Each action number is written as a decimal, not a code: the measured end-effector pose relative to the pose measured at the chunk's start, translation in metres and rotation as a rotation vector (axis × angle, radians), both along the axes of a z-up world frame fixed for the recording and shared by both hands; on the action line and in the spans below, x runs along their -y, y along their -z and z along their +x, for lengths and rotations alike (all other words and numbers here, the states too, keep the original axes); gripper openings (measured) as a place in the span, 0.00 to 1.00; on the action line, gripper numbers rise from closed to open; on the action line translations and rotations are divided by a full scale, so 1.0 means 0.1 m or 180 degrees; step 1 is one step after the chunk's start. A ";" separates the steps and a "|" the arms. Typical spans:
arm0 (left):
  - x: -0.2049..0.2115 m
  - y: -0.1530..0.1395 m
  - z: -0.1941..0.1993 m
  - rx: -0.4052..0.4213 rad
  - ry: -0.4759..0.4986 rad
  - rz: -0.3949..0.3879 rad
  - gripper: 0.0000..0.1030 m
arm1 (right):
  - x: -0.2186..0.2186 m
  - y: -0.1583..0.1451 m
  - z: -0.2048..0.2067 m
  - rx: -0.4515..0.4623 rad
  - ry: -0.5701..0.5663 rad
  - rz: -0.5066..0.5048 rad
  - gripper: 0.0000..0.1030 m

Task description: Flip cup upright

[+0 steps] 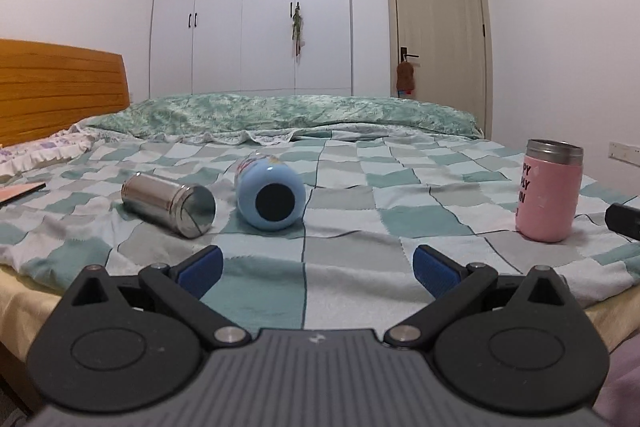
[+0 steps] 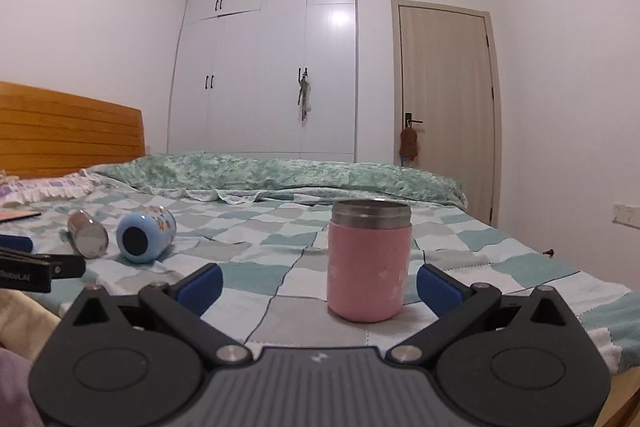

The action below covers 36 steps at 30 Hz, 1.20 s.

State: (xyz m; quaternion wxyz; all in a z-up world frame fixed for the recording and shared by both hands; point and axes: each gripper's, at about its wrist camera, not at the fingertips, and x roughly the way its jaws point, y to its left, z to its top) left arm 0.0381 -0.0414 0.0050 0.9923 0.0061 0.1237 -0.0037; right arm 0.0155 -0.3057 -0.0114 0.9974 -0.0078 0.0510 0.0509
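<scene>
A light blue cup point(image 1: 270, 197) lies on its side on the checked bedspread point(image 1: 340, 227), its dark round base toward me. A steel cup point(image 1: 168, 203) lies on its side to its left. A pink cup point(image 1: 549, 191) with a steel rim stands upright at the right. My left gripper point(image 1: 318, 273) is open and empty, near the bed's front edge, short of the blue cup. My right gripper point(image 2: 319, 285) is open and empty, just in front of the upright pink cup point(image 2: 368, 261). The blue cup point(image 2: 145, 234) and steel cup point(image 2: 87, 234) show at its left.
A wooden headboard point(image 1: 60, 87) and pillow are at the left. A green quilt point(image 1: 300, 115) is bunched along the far side of the bed. A white wardrobe point(image 1: 256, 7) and a door point(image 1: 438, 27) stand behind. The left gripper's tip point(image 2: 24, 263) shows in the right wrist view.
</scene>
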 end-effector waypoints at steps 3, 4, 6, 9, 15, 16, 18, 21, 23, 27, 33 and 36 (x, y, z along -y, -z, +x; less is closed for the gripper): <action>-0.05 0.02 -0.04 0.0108 0.0011 -0.0033 1.00 | -0.04 0.03 -0.03 0.0077 0.0054 0.0002 1.00; -0.05 0.03 -0.06 0.0122 0.0006 -0.0030 1.00 | -0.04 0.03 -0.03 0.0088 0.0071 -0.0002 1.00; -0.05 0.05 -0.09 0.0161 -0.0012 -0.0017 1.00 | -0.06 0.04 -0.02 0.0083 0.0091 -0.0015 1.00; -0.03 0.05 -0.13 0.0218 0.0003 0.0000 1.00 | -0.06 0.05 0.00 0.0047 0.0085 -0.0028 1.00; -0.01 0.05 -0.15 0.0258 -0.0002 0.0004 1.00 | -0.05 0.04 -0.02 0.0056 0.0088 -0.0027 1.00; -0.01 0.05 -0.15 0.0261 -0.0003 0.0003 1.00 | -0.05 0.04 -0.02 0.0057 0.0091 -0.0030 1.00; -0.01 0.05 -0.15 0.0256 0.0003 0.0008 1.00 | -0.04 0.04 -0.02 0.0062 0.0093 -0.0034 1.00; -0.01 0.05 -0.14 0.0254 0.0005 0.0008 1.00 | -0.04 0.04 -0.02 0.0061 0.0096 -0.0022 1.00; -0.01 0.05 -0.14 0.0253 0.0002 0.0007 1.00 | -0.03 0.05 -0.02 0.0058 0.0094 -0.0014 1.00; -0.01 0.05 -0.14 0.0256 0.0007 0.0005 1.00 | -0.03 0.05 -0.02 0.0063 0.0095 -0.0019 1.00; -0.01 0.05 -0.14 0.0260 0.0010 0.0007 1.00 | -0.03 0.05 -0.02 0.0062 0.0094 -0.0018 1.00; -0.01 0.05 -0.14 0.0263 0.0014 0.0003 1.00 | -0.03 0.05 -0.02 0.0061 0.0092 -0.0018 1.00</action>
